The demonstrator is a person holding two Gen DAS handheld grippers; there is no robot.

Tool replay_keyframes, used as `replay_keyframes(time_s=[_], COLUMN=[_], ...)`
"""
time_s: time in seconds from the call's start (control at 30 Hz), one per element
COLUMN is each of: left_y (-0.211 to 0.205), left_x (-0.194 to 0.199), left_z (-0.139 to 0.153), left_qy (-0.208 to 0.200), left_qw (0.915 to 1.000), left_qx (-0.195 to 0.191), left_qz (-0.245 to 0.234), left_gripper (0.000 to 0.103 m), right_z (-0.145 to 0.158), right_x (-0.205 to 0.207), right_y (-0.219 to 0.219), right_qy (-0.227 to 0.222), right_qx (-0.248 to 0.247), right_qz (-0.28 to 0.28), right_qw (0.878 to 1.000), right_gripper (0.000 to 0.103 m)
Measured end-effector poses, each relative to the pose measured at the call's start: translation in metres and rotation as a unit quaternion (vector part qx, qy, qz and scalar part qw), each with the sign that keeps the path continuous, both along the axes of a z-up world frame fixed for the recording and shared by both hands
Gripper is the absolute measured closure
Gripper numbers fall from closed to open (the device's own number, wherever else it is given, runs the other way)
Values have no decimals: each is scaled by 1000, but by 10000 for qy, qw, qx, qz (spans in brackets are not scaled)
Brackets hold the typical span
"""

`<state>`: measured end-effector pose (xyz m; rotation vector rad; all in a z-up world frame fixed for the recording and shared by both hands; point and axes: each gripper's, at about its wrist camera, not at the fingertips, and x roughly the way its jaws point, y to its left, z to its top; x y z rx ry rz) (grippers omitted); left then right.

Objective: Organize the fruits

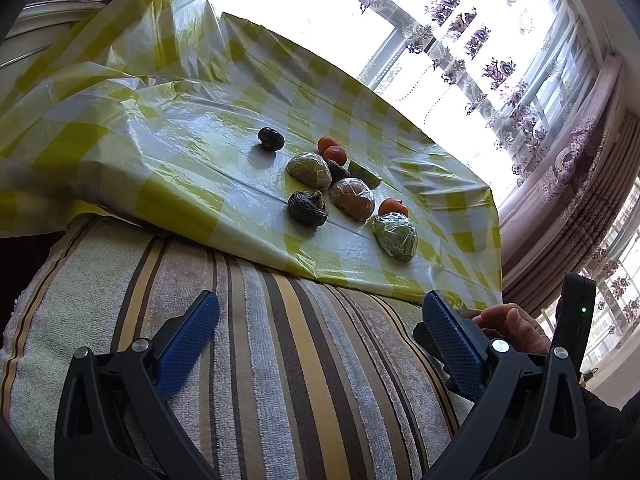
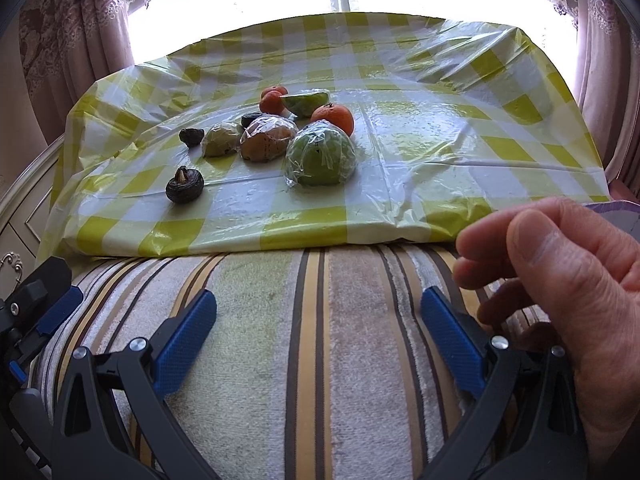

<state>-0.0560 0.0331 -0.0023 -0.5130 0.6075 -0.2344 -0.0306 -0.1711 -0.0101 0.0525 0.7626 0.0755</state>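
You are at the very start: nothing is gripped and the fruit lies untouched on the yellow-and-white checked plastic sheet spread beyond the striped terry towel under both tools. Your left gripper and your right gripper both hover over that towel with their blue-padded jaws spread wide and nothing between them, well short of the fruit. A bare hand hangs with curled fingers just beside the right tool's right jaw. On the sheet, the largest piece is the film-wrapped green round fruit at the near right of the cluster, with an orange tangerine touching it behind. Left of it sit a film-wrapped brown fruit and a smaller film-wrapped green fruit, close together. A dark wrinkled fruit lies apart at the near left. No bowl or tray shows, so sorting by kind seems the aim. Your next move, I judge, is to reach forward over the sheet's edge and close gently on one loose piece; the film may slip.
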Motion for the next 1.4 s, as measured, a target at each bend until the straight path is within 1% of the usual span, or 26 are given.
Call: replay_keyframes(time_s=[0.1, 0.23, 0.33, 0.4, 0.47, 0.53, 0.57, 0.63, 0.67, 0.7, 0.73, 0.77, 0.8, 0.83, 0.87, 0.9, 0.97, 1.03, 1.07, 1.1, 1.17, 1.2, 1.27, 1.3, 1.33, 1.4], left_y=[-2, -16, -33, -38, -41, -34, -29, -7, 5, 17, 30, 45, 62, 81, 103, 131, 180, 188, 179, 165, 127, 108, 76, 63, 50, 22], left_x=[0, 11, 16, 19, 25, 26, 24, 21, 19, 13, 0, -18, -42, -69, -92, -108, -122, -111, -95, -76, -35, -9, 48, 70, 89, 112], left_z=[0, 3, 4, 5, 9, 16, 21, 39, 52, 75, 103, 134, 164, 187, 203, 212, 212, 191, 178, 163, 134, 119, 86, 71, 56, 35], left_qy=[-17, 385, 593, 677, 772, 735, 689, 569, 538, 389, 143, -202, -613, -970, -1159, -1117, -779, -464, -327, -241, -237, -167, 417, 603, 861, 1275], left_qw=[9999, 9967, 9891, 9864, 9821, 9837, 9819, 9861, 9856, 9783, 9641, 9419, 9108, 8737, 8447, 8417, 8893, 8972, 9109, 9285, 9496, 9566, 9607, 9667, 9688, 9613], left_qx=[40, 705, 1345, 1500, 1690, 1602, 1755, 1563, 1601, 1978, 2458, 2940, 3344, 3556, 3515, 3220, 2397, 2394, 2416, 2310, 2144, 2173, 2283, 2138, 2077, 2284], left_qz=[133, 63, 3, -3, -312, -364, -187, 17, 118, 485, 999, 1612, 2341, 3176, 3867, 4189, 3815, 3681, 3330, 2896, 2272, 1932, 1525, 1269, 1044, 870], left_gripper=[5, 5, 4, 5, 5, 5, 5, 5, 5, 5, 5, 5, 4, 4, 4, 4, 4, 4, 4, 4, 4, 4, 4, 4, 4, 4], right_z=[-1, -2, -3, -3, -4, -3, -3, -3, -3, -3, -2, -2, -1, -1, -1, -2, -3, -2, -2, -1, -1, 0, 0, 0, 0, 0], right_x=[-2, -6, -12, -15, -17, -18, -18, -19, -19, -20, -20, -19, -19, -18, -17, -16, -16, -18, -19, -19, -19, -19, -17, -17, -16, -18], right_y=[0, 2, 2, 2, 3, 2, 1, 2, 3, 6, 8, 10, 13, 14, 14, 12, 6, 5, 6, 8, 13, 15, 16, 16, 14, 11], right_qy=[-1, -26, -83, -111, -142, -154, -154, -167, -173, -183, -192, -190, -186, -179, -162, -133, -109, -139, -150, -156, -158, -160, -148, -140, -133, -149], right_qx=[14, 51, 74, 18, -60, -39, -14, -14, -36, -78, -125, -162, -201, -219, -194, -133, 19, 57, 48, 28, -31, -55, -63, -51, -32, -11], right_qz=[-20, -183, -272, -345, -427, -455, -454, -449, -441, -425, -405, -374, -351, -331, -322, -316, -302, -276, -269, -262, -256, -247, -233, -236, -244, -281], right_qw=[10000, 9998, 9996, 9993, 9990, 9988, 9989, 9989, 9989, 9989, 9989, 9990, 9990, 9991, 9992, 9993, 9995, 9995, 9995, 9995, 9995, 9996, 9996, 9996, 9996, 9995], right_gripper=[1, 1, 1, 1, 1, 1, 1, 1, 1, 1, 1, 1, 1, 1, 1, 1, 1, 1, 1, 1, 1, 1, 1, 1, 1, 1])
